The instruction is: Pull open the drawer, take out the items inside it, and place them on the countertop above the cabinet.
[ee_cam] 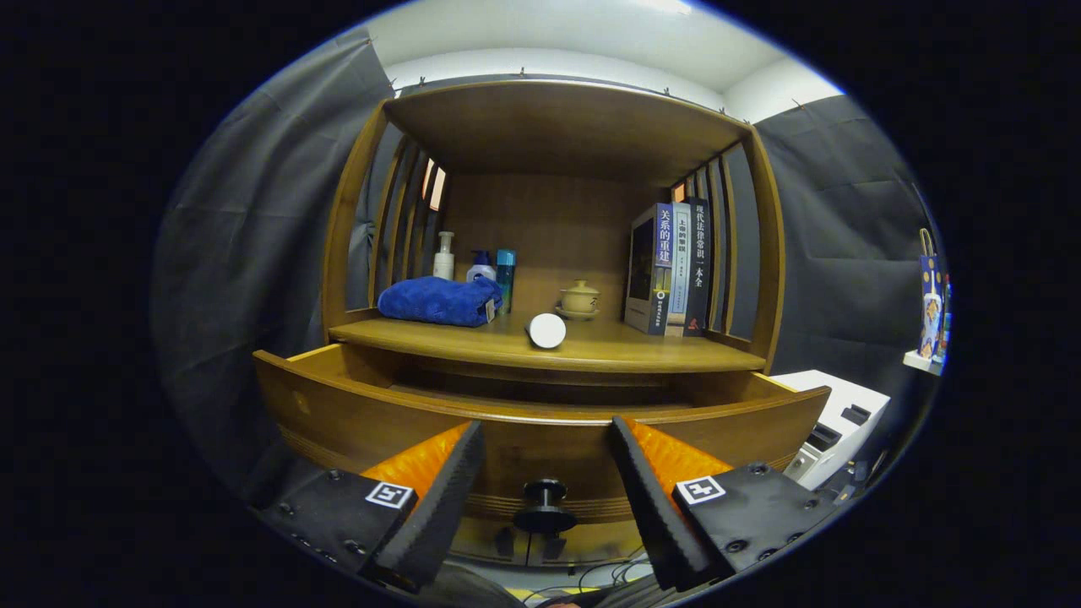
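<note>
Your drawer (540, 422) stands pulled out from the wooden cabinet (346, 219), its curved front panel facing you and its dark round knob (545, 494) sitting low on that panel; what lies inside the drawer cannot be made out from this angle. You hold the gripper (547, 473) level and pointed straight at the drawer front, with its fingers (439, 481) spread wide apart and holding nothing. The knob sits between the two fingers, roughly centred in the gap and touching neither. Just above the drawer runs the countertop (642, 350), and on it, near the front edge and almost in line with the knob, lies a small white cylinder (546, 330) on its side, its round end towards you. To its left rests a folded blue towel (439, 301), with a white pump bottle (443, 256), a blue-capped bottle (480, 267) and a slim teal bottle (505, 274) behind it. A small lidded tea cup (579, 298) on a saucer stands near the back, and upright books (671, 268) lean at the right side.
</note>
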`<state>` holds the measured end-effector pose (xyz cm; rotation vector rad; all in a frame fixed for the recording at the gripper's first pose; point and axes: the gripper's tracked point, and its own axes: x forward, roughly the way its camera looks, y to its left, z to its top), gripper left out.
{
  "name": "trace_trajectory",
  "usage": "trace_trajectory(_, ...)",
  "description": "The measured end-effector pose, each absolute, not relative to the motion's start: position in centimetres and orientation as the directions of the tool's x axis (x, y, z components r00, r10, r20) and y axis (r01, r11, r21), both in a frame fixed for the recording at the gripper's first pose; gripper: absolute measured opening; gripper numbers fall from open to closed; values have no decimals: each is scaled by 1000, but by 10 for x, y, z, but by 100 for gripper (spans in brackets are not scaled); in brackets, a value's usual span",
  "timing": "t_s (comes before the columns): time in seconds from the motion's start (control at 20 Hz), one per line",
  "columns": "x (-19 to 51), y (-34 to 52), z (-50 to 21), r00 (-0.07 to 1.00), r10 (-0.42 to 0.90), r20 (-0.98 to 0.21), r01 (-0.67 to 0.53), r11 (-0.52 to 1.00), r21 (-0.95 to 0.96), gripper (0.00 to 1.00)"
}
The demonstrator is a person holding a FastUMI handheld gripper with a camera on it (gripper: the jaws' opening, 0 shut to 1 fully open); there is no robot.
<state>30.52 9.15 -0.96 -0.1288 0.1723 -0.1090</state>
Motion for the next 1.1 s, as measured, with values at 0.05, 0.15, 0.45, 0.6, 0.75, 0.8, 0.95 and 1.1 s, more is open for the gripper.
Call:
trace_trajectory(0.05, 313, 91, -11, 979, -119, -163, 96, 986, -140, 97)
trace_trajectory(0.15, 326, 89, -12, 980, -120, -161, 96, 984, -148, 97)
trace_trajectory(0.45, 364, 84, -20, 977, -120, -176, 95, 985, -147, 98)
trace_trajectory(0.6, 375, 82, -22, 976, -122, -182, 96, 985, -146, 98)
trace_trajectory(0.75, 385, 81, -24, 976, -125, -180, 99, 984, -148, 97)
trace_trajectory(0.8, 388, 80, -25, 976, -126, -180, 99, 984, -149, 97)
trace_trajectory(0.95, 390, 81, -24, 977, -130, -168, 103, 982, -161, 97)
trace_trajectory(1.1, 390, 82, -24, 978, -118, -173, 92, 984, -153, 97)
